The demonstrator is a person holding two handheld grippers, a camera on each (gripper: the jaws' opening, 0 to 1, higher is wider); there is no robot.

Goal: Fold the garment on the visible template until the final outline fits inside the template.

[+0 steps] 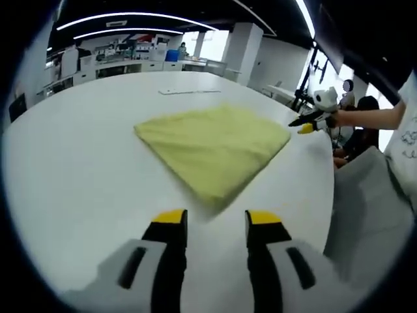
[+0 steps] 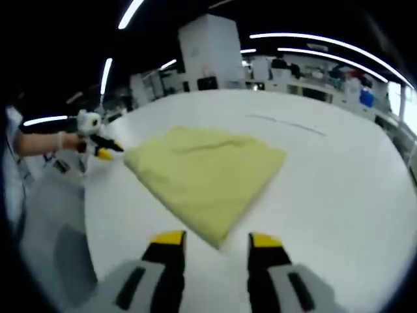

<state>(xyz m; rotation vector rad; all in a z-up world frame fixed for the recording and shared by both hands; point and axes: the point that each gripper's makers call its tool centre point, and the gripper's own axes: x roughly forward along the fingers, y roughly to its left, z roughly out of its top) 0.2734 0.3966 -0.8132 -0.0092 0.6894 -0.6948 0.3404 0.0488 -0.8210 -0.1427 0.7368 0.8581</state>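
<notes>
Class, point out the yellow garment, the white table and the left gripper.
yellow garment (image 1: 215,147), left gripper view, middle of the folded cloth
white table (image 1: 71,169), left gripper view, bare top
left gripper (image 1: 216,225), left gripper view, between its fingertips

Black fingers (image 1: 171,261), yellow tips, grey mounts

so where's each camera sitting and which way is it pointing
Left gripper view: rides on the left gripper, looking forward over the white table at the folded yellow garment; its own yellow-tipped jaws stand apart, and the right gripper enters from the right, held by a hand.
Right gripper view: rides on the right gripper, facing the same garment from the opposite side; its jaws stand apart, and the left gripper shows at left.
Both share the garment, the table and each other's gripper.
</notes>
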